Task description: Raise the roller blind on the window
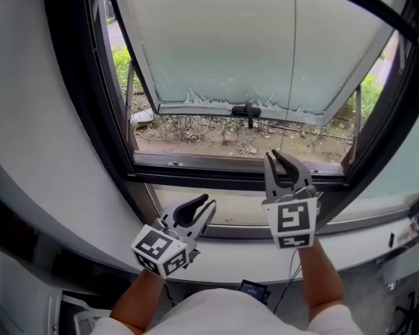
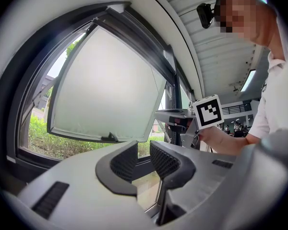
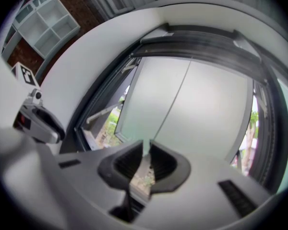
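Jaws of the right gripper [image 3: 146,150] are seen nearly together, clamped on the thin pull cord [image 3: 175,97], which runs straight up from between them across the pale pane. Jaws of the left gripper [image 2: 143,150] are held apart, with nothing between them (only window and greenery are seen through the gap).

From the head view, the right gripper [image 1: 275,159] is raised in front of the lower window frame [image 1: 216,166], jaws pointing up. The cord [image 1: 294,61] drops from the top of the picture down to it. The left gripper [image 1: 208,205] is held lower and to the left, near the sill [image 1: 223,215], well apart from the cord and touching nothing.

The roller blind [image 3: 201,44] is seen as a dark grey band across the top of the window opening, above the pane; the glass below it is left uncovered. How tightly it is rolled cannot be told.

The frosted sash [image 1: 223,47] is tilted outward, hinged at the top, with a dark handle [image 1: 246,112] on its lower edge. Bare soil and shrubs [image 1: 216,132] are visible beneath it outside.

A white shelf unit [image 3: 45,20] is caught at the upper left of the right gripper view.
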Demonstrator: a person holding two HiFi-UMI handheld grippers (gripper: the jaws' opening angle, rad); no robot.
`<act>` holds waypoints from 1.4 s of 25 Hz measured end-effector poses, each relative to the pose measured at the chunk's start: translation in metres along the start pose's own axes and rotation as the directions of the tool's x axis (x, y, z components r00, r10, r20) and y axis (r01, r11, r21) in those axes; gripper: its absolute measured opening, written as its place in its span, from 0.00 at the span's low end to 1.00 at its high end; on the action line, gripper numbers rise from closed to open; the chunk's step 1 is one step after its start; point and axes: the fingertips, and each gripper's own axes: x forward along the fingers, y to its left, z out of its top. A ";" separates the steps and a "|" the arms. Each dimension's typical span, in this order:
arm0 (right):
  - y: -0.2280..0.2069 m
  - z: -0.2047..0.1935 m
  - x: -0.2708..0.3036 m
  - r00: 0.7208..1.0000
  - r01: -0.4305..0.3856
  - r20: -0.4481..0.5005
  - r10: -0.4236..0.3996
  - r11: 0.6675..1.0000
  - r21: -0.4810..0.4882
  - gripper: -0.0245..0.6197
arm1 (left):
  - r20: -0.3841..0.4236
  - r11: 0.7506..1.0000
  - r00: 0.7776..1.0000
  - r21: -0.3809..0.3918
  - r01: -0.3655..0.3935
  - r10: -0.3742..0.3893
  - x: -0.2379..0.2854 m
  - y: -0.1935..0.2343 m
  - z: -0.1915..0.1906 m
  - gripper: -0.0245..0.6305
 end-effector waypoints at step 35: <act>-0.037 0.079 -0.004 0.987 0.062 0.148 -0.057 0.998 -0.025 0.12 | -0.006 1.000 1.000 -0.022 0.021 -0.021 -0.002 -0.010 -0.004 0.18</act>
